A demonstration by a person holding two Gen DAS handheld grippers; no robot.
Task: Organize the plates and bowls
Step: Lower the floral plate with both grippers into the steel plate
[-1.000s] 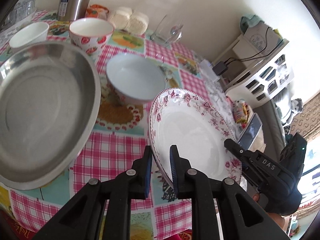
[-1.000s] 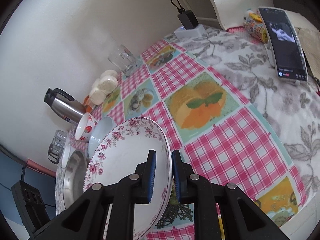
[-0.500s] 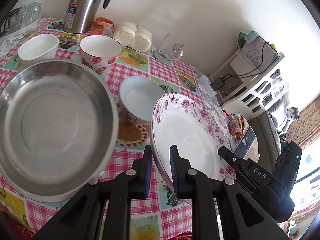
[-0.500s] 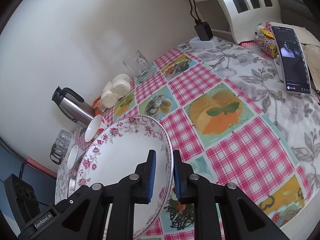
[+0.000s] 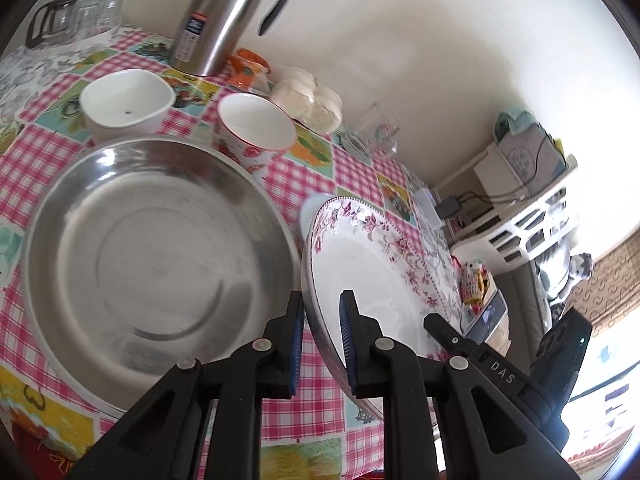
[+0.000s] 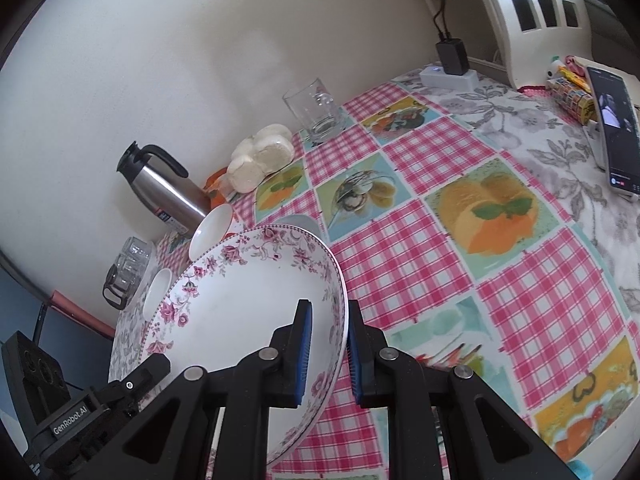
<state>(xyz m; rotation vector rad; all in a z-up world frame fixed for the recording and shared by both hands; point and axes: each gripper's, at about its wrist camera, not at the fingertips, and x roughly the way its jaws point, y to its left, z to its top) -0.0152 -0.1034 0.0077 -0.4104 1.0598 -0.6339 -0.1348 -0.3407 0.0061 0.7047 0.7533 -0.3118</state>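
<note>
Gripping floral plate (image 5: 372,276) rim: both tools, seemingly

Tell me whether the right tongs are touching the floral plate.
Touching. The right wrist view shows the right tongs closed over the floral plate, its rim pinched between both blue pads, one inside the plate and one outside.

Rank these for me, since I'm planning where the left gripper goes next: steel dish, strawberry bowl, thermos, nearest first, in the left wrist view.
From the left gripper:
1. Steel dish, just left.
2. Strawberry bowl, behind the dish.
3. Thermos, by the wall.
</note>
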